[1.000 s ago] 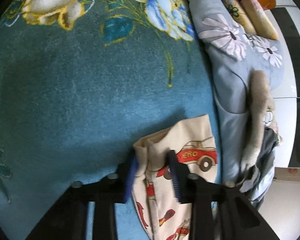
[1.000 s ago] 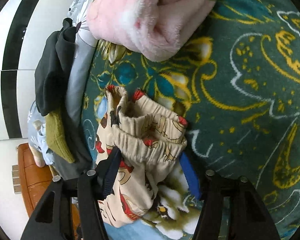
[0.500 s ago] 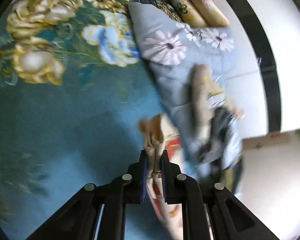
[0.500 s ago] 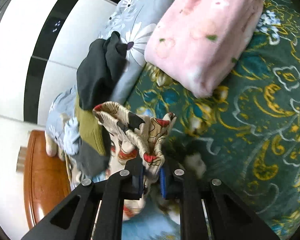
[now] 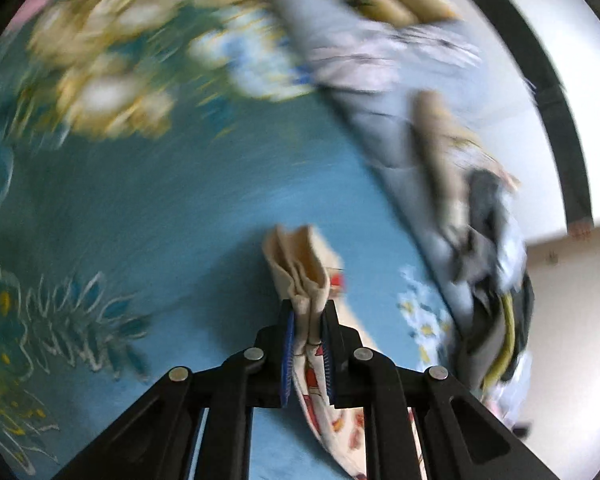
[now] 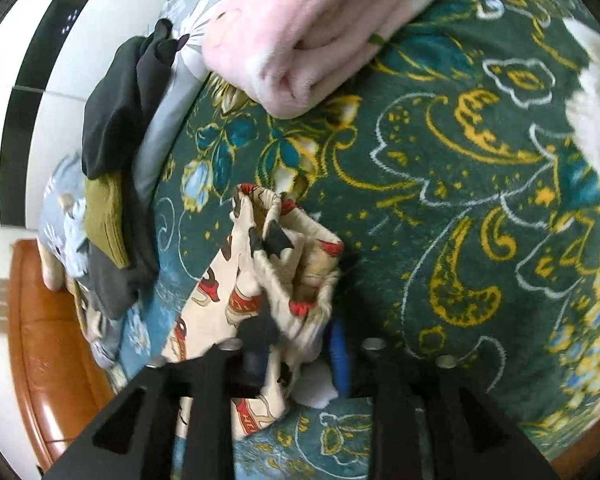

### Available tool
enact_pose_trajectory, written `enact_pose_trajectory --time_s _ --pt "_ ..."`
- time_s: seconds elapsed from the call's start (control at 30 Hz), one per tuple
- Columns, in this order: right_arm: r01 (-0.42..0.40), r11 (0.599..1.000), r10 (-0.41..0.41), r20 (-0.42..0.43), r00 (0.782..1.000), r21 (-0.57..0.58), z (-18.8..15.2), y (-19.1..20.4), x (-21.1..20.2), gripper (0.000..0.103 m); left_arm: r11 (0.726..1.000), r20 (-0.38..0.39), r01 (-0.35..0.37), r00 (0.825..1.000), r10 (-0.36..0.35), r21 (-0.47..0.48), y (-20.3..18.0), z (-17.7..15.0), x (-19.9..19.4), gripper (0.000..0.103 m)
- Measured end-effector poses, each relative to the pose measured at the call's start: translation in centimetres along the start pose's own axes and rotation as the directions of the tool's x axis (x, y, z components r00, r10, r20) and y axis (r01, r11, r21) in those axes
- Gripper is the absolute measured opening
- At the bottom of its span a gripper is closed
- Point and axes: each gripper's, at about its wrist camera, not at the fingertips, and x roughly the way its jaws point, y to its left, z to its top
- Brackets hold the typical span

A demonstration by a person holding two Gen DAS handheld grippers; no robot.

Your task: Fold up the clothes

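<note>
Mostly blurred: left gripper (image 5: 307, 354) clamped the cream car-print trousers (image 5: 300, 268) above the teal bedspread (image 5: 172, 216).
Right gripper (image 6: 300, 354) jaws had just been opening, waistband between them; contact unclear, lower fabric hidden.

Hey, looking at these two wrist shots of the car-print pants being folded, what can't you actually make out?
- Left wrist view: motion blur smears the blanket pattern and the clothes pile.
- Left tool hides the pinched part of the pants; the frame edge cuts their lower end.
- Right wrist view: the right tool is blurred, so whether its pads press the waistband is unclear.
</note>
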Motion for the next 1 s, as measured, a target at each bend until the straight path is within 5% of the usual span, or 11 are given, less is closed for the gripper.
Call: enact_pose_trajectory --time_s 0.03,0.23,0.33,0.53,0.83,0.93,1.0 --pt "0.029 1.000 -0.029 0.019 0.999 -0.003 -0.2 -0.1 -0.6 0.051 0.998 0.004 0.016 1.000 -0.016 0.058 -1.8 -0.3 -0.5 0.013" --pt "0.040 0.997 -0.046 0.107 0.993 0.060 -1.0 -2.1 -4.4 0.053 0.935 -0.092 0.192 0.981 -0.172 0.299 -12.2 -3.7 -0.5 0.013" --pt "0.013 0.998 -0.021 0.121 0.992 0.064 -1.4 -2.8 -5.5 0.053 0.881 -0.202 0.310 0.947 -0.251 0.358 -17.3 -7.0 1.3 0.013" --pt "0.013 0.998 -0.019 0.107 0.994 0.061 -2.4 -2.6 -6.1 0.053 0.807 -0.407 0.442 0.870 -0.279 0.391 -25.2 -15.4 7.0 0.013" --pt "0.015 0.999 -0.017 0.056 0.998 0.050 -3.9 -3.2 -4.9 0.054 0.754 -0.610 0.427 0.791 -0.043 0.500 -27.4 -26.3 13.5 0.014" --pt "0.014 0.999 -0.016 0.052 0.999 0.045 -4.2 -3.4 -4.0 0.069 0.757 -0.623 0.405 0.782 0.002 0.512 -27.2 -27.1 14.3 0.018" --pt "-0.005 0.999 0.002 0.049 0.999 0.053 -4.1 -3.6 -3.5 0.071 0.765 -0.645 0.404 0.764 0.019 0.501 -27.2 -27.4 14.6 0.034"
